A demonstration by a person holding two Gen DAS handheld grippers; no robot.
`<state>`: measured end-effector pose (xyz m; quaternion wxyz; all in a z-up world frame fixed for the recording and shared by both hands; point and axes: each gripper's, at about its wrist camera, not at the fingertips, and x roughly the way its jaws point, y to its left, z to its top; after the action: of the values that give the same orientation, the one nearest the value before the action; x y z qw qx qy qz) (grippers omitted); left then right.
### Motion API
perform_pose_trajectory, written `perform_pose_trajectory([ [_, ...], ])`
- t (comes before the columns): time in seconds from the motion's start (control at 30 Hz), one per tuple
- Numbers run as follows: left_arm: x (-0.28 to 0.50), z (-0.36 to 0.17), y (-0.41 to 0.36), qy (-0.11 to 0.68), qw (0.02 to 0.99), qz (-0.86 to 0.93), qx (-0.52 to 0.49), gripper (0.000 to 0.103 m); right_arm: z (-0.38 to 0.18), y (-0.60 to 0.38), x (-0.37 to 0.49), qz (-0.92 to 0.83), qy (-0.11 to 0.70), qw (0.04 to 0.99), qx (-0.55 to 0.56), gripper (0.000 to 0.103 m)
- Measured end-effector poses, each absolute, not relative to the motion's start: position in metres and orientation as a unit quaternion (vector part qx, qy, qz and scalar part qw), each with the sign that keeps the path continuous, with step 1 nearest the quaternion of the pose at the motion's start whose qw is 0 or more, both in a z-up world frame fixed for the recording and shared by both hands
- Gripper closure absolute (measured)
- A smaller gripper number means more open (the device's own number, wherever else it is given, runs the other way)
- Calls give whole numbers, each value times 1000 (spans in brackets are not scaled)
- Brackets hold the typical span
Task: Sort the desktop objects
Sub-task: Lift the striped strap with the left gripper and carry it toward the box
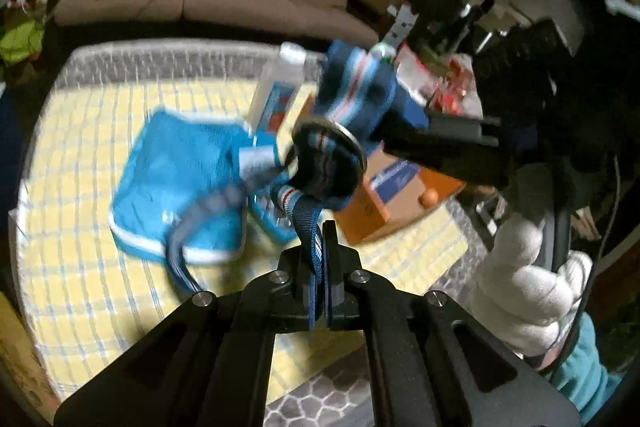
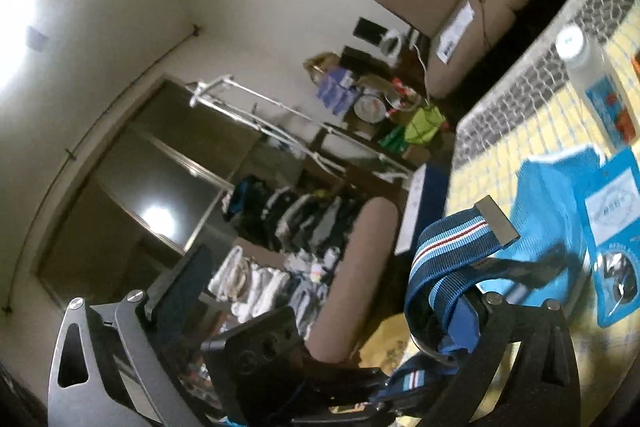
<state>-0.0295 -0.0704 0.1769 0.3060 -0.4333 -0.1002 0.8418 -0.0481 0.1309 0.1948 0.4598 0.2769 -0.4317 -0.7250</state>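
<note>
Two grippers share one navy webbing belt striped pale blue, white and red [image 1: 316, 227]. The left gripper [image 1: 322, 239] is clenched on a stretch of the strap, which rises from its pads to a metal ring [image 1: 332, 143] and bunched loops above the yellow checked tablecloth [image 1: 92, 227]. The right gripper [image 2: 328, 291] is spread wide, released, with the belt draped over one finger rather than pinched. The risk, as I judge it: the loose loops could snag that finger or slide off, dragging the bright blue cloth bag [image 1: 180, 179] lying below the belt.
</note>
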Motion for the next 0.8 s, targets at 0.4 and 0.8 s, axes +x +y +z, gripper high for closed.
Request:
perform_pose_trajectory([
  [0.4,-35,325,-5,-43,326,878,-348,100,330,210,-3,-795,-375,438,189,0],
  [0.8,-59,324,132,12,364,859,-359,100,339,335,-16,-833,-383,359,175,0],
])
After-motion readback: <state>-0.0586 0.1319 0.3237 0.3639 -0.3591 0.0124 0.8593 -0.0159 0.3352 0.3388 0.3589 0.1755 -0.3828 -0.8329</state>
